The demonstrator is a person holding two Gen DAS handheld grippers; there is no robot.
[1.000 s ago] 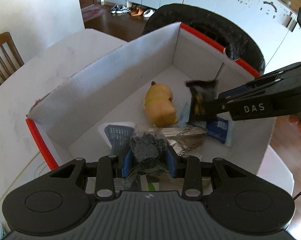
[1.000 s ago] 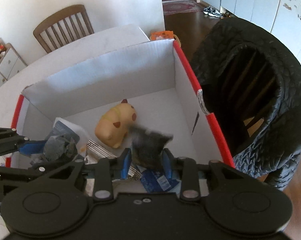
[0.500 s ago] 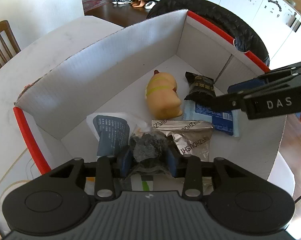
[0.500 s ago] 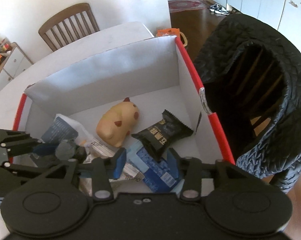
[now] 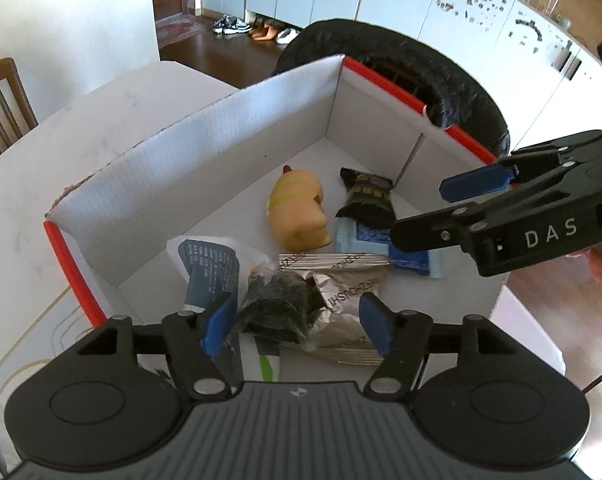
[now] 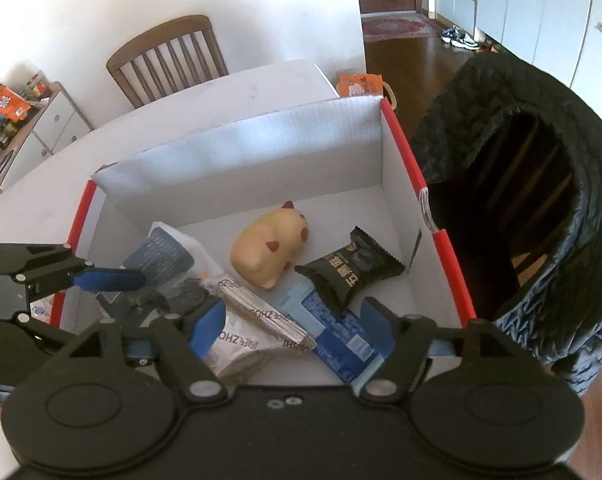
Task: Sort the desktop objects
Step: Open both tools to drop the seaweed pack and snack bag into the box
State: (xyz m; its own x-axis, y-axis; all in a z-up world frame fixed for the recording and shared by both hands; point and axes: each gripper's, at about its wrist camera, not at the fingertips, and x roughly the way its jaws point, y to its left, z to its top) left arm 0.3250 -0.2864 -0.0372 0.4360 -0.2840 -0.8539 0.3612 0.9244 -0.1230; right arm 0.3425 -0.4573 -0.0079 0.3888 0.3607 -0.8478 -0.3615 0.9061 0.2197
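Note:
A white cardboard box (image 5: 205,168) (image 6: 241,160) with red edges holds a yellow animal toy (image 5: 297,216) (image 6: 269,256), a black snack packet (image 5: 367,200) (image 6: 349,270), a blue packet (image 6: 341,332), a silver packet (image 5: 341,280) (image 6: 253,320) and a white-and-navy pouch (image 5: 209,268) (image 6: 161,256). My left gripper (image 5: 297,326) (image 6: 153,296) hangs over the box's near left part, its jaws opening. A dark crumpled packet (image 5: 277,308) lies between them on the silver packet, close to the left pad, unpressed. My right gripper (image 6: 293,328) (image 5: 421,214) is opening over the blue packet, nothing in it.
The box stands on a white table (image 5: 61,140). A chair draped with a black quilted jacket (image 5: 401,64) (image 6: 541,160) is right behind the box's far right wall. A wooden chair (image 6: 169,60) stands at the table's far side. An orange packet (image 6: 359,84) shows past the table's edge.
Both grippers have opened. The right one let go of the black snack packet, which now lies in the box beside the yellow toy. The left one released the dark crumpled packet.

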